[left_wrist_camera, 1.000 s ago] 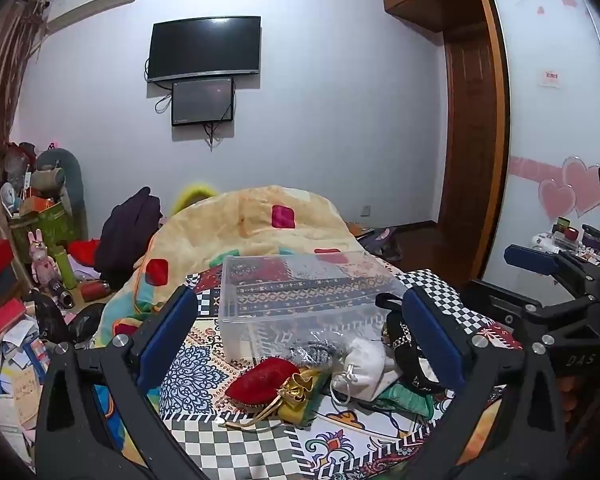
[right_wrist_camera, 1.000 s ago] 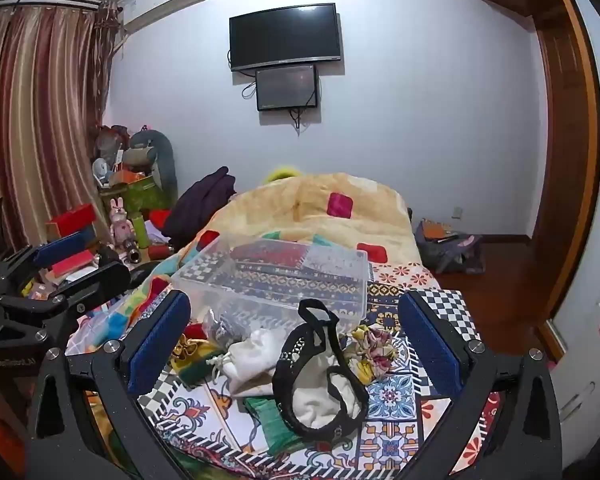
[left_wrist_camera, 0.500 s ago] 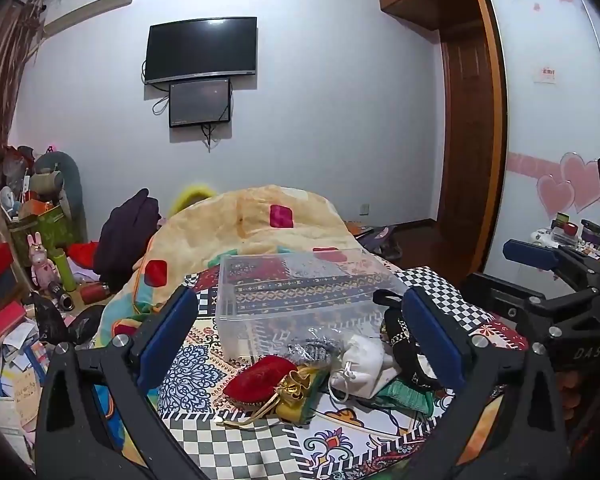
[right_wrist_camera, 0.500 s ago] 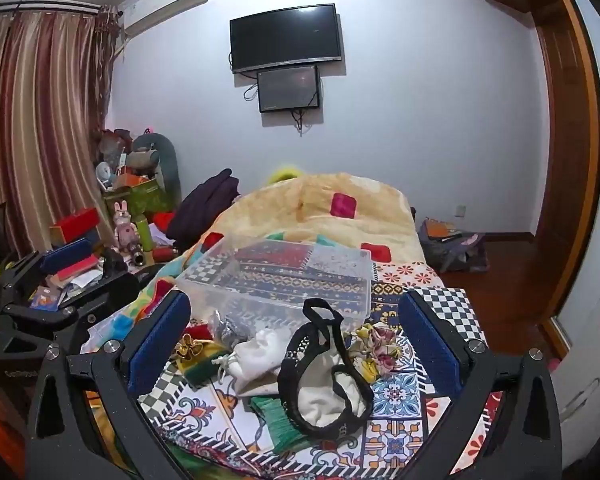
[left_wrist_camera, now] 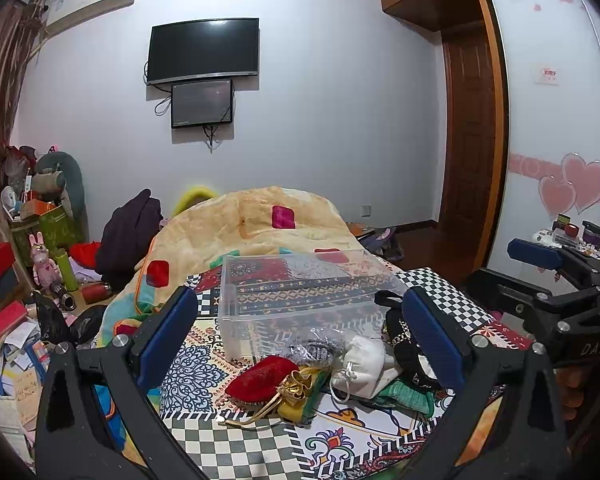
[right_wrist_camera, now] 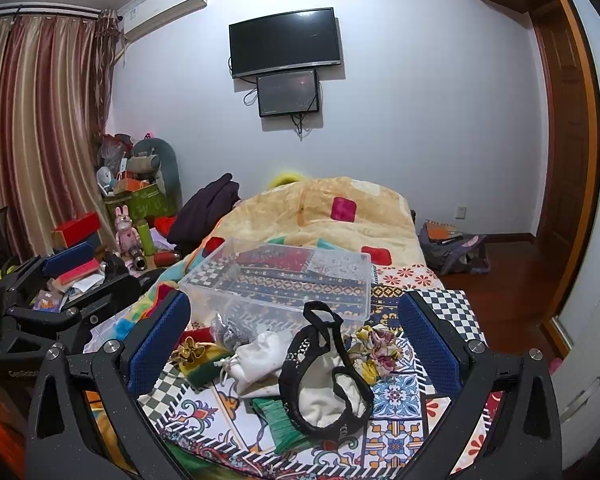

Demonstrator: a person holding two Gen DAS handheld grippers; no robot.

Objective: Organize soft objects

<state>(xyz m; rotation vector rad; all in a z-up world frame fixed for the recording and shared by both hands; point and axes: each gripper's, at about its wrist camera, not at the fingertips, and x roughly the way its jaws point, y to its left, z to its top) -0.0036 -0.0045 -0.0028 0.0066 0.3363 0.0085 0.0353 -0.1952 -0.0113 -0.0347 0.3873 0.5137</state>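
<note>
Pouches (left_wrist_camera: 352,368) between spread jaws.

Open-topped bin (left_wrist_camera: 300,292) behind crowded pouches (left_wrist_camera: 356,364)

The bed (right_wrist_camera: 416,390), covered by a multicoloured patchwork-print sheet, carries a clear rectangular plastic bin (right_wrist_camera: 284,280), a rumpled yellow blanket with red squares (right_wrist_camera: 328,216) behind it, and small fabric pouches (left_wrist_camera: 340,368) clustered just before the bin.

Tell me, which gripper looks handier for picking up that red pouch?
Probably the left gripper: the red pouch lies between its open fingers, while it sits behind the right gripper's left finger.
</note>
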